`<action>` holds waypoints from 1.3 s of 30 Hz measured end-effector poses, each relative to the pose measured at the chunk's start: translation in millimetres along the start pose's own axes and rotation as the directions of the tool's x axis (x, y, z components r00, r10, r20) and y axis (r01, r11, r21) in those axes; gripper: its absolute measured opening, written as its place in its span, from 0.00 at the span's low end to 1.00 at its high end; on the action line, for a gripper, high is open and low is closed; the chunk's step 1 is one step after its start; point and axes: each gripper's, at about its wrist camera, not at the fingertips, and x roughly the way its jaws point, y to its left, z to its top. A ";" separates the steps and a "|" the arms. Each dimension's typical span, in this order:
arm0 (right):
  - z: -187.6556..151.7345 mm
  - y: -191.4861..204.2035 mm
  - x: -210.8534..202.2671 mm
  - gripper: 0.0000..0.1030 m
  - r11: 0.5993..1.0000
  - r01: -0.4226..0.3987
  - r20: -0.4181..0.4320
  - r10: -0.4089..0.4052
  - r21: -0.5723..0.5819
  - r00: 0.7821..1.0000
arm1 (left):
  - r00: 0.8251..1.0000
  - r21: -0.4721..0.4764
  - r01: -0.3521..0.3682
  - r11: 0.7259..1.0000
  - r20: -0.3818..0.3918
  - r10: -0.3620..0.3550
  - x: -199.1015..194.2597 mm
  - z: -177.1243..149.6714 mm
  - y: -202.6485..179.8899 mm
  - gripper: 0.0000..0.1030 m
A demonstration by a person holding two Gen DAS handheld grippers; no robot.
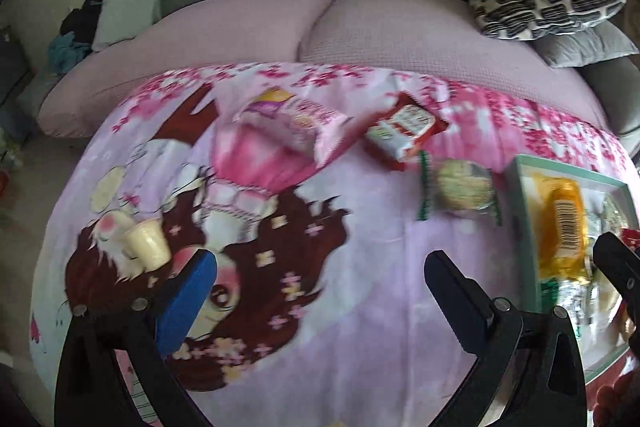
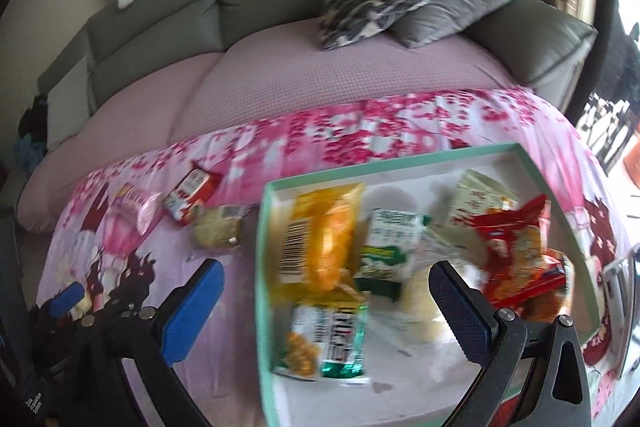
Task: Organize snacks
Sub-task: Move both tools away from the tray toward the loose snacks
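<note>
Partly done. Box (image 2: 267, 267) under the right claw (image 2: 326, 303) already holds several packs. Both claws wide open, empty. Left claw (image 1: 320, 291) over cloth; ahead of it pink pack (image 1: 288, 123), red pack (image 1: 404, 129), cookie (image 1: 460, 187); cup (image 1: 148, 241) just left.

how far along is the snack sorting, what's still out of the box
Partly done. Several packets already lie in the green box, including the orange packet and red bag. Nothing is in hand: the left gripper and right gripper are both open and empty. Left on the blanket: pink packet, red-and-white packet, round cracker pack, small cup.
</note>
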 end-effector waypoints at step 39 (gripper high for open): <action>-60.6 118.9 62.1 1.00 0.944 -0.006 -0.151 -0.047 -0.331 0.987 | 0.991 -0.317 -0.045 0.947 -0.137 0.001 52.0 -25.3 143.0 0.54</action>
